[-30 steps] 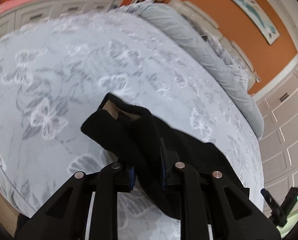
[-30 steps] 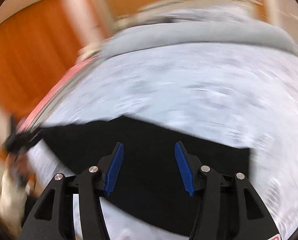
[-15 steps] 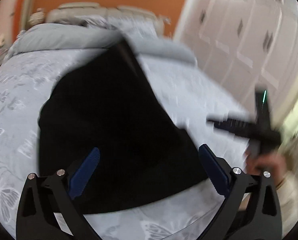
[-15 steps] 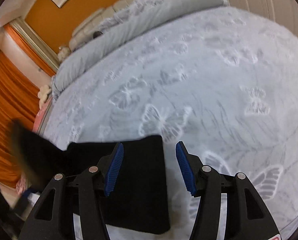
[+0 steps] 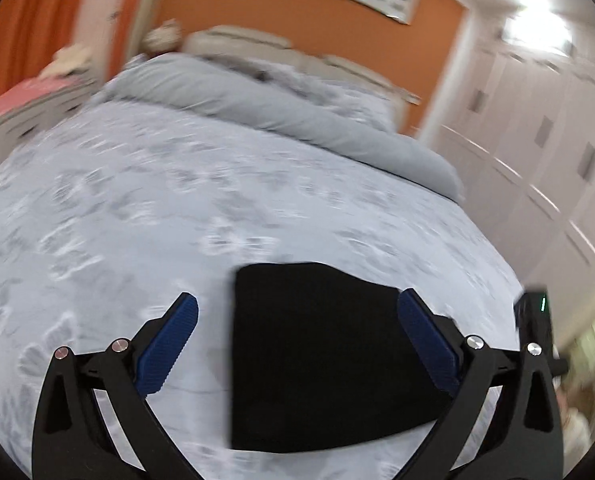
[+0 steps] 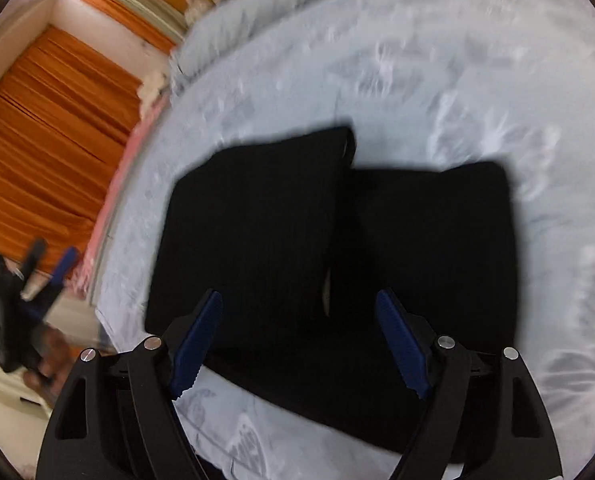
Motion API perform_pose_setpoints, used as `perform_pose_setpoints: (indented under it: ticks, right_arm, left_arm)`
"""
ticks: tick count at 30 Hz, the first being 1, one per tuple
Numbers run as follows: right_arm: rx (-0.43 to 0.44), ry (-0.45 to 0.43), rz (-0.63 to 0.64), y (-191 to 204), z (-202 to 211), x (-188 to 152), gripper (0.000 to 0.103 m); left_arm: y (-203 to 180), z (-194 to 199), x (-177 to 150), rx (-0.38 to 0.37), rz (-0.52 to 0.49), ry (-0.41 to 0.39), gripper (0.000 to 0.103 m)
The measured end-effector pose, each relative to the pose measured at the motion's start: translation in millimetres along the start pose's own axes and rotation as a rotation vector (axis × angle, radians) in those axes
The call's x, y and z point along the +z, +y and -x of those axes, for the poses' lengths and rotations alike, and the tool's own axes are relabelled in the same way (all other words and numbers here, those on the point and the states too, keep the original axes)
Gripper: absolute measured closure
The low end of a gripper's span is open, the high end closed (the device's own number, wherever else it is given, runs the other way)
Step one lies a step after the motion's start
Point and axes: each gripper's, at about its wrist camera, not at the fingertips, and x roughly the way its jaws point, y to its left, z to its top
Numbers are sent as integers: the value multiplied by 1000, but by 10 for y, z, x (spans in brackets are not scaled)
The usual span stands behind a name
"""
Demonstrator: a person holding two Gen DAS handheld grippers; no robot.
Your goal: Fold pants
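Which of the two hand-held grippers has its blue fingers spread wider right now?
The left hand-held gripper: its pads flank the folded black pants with bedspread showing beside them. The right hand-held gripper is narrower, its jaws opening above the pants.

Left gripper (image 5: 297, 320): one second ago clamped on a raised fold of the black pants (image 5: 321, 356); now released, jaws spread wide and empty, cloth lying below them.

Pants: formerly bunched and lifted; now flat on the butterfly-print bedspread (image 5: 137, 208), folded into a compact block with one layer lapped over the other.

Right gripper (image 6: 297, 308): jaws opening, wider than before, lower over the pants, gripping nothing.
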Motion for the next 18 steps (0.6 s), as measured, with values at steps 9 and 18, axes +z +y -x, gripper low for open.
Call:
perform_pose_setpoints:
  ticks: [9,18]
  right_arm:
    - [32,-272,221,763,921,-30,88]
    - [-304,-59,61,-249,652,-250,78]
  left_arm:
    - [685,147,30,103,151,26,5]
    - [483,-189,-143,114,73,144,5]
